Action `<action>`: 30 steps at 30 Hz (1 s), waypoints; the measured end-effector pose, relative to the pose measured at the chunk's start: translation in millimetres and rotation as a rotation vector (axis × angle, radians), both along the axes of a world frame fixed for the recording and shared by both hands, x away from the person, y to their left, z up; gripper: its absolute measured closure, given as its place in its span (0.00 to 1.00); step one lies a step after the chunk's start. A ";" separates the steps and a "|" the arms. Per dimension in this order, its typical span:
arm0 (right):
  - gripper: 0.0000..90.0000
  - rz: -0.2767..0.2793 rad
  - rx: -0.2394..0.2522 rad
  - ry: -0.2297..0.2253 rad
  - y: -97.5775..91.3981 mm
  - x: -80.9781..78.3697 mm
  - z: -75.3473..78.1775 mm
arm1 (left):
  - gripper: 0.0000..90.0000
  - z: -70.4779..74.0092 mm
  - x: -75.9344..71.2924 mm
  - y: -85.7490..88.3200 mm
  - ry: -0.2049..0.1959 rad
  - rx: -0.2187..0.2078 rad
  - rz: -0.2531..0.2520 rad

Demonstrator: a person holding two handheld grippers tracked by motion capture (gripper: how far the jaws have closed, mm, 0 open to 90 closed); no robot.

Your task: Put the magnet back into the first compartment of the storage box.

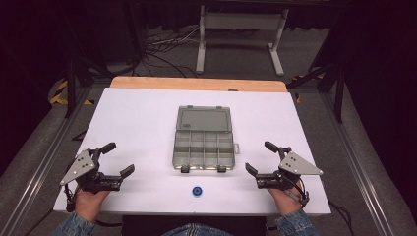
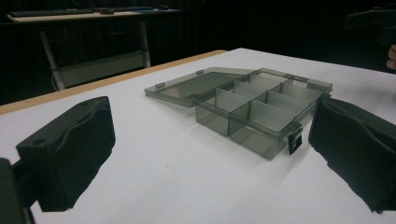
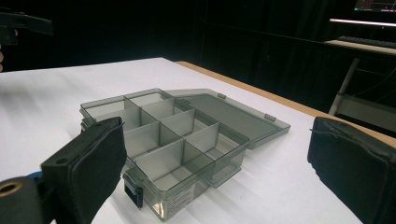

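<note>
A smoky clear organizer box [image 1: 204, 149] lies at the middle of the white table [image 1: 137, 118], its lid [image 1: 204, 119] folded flat toward the far side. Its several compartments look empty, as the left gripper view [image 2: 264, 109] and the right gripper view [image 3: 163, 135] both show. My left gripper [image 1: 118, 158] rests near the front left, jaws wide apart with nothing between them. At the front right my right gripper [image 1: 261, 157] stands open too, holding nothing. Both point toward the box and stay apart from it.
A small blue round disc [image 1: 197, 191] sits near the front edge, between my hands. A wooden strip [image 1: 196, 84] runs along the table's far edge. Beyond it stand a white frame [image 1: 241, 29] and cables on the floor.
</note>
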State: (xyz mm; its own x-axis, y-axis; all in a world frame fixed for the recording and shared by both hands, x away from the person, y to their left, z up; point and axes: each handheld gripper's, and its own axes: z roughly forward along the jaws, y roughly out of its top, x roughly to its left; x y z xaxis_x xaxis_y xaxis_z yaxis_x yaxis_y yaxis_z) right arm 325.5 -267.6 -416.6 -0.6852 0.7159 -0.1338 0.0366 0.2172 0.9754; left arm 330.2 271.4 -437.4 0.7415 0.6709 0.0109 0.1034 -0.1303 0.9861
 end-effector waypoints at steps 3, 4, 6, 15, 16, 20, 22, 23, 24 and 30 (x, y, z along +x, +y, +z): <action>0.06 0.001 0.002 0.000 -0.3 -0.1 0.0 | 0.01 -0.2 0.1 0.0 0.002 -0.003 0.004; 0.06 0.001 0.003 -0.002 -0.4 -0.1 0.1 | 0.01 -0.2 0.1 0.0 0.002 -0.003 0.004; 0.06 0.000 0.003 -0.003 -0.7 0.1 0.2 | 0.01 0.2 0.3 0.6 0.003 -0.006 0.002; 0.06 0.002 0.000 0.001 -0.2 1.6 -0.3 | 0.01 0.3 -0.4 1.3 0.003 -0.012 0.002; 0.06 0.002 0.000 0.001 -0.2 1.6 -0.3 | 0.01 0.3 -0.5 1.4 0.004 -0.012 0.002; 0.06 0.004 -0.001 -0.001 -0.3 1.3 -0.2 | 0.01 0.8 -0.9 0.4 0.002 0.000 0.012; 0.06 0.005 -0.001 -0.001 -0.2 1.2 0.0 | 0.01 1.0 -1.0 -0.1 0.003 0.000 0.012; 0.06 0.004 -0.004 -0.001 -0.1 1.1 0.2 | 0.01 1.1 -1.0 -0.6 0.003 -0.005 0.010; 0.06 0.006 -0.007 -0.001 -0.1 1.2 0.4 | 0.01 1.3 -1.0 -0.6 0.006 -0.005 0.007; 0.06 0.011 -0.016 -0.003 1.0 0.9 0.7 | 0.01 2.2 -0.8 0.2 0.012 -0.012 0.001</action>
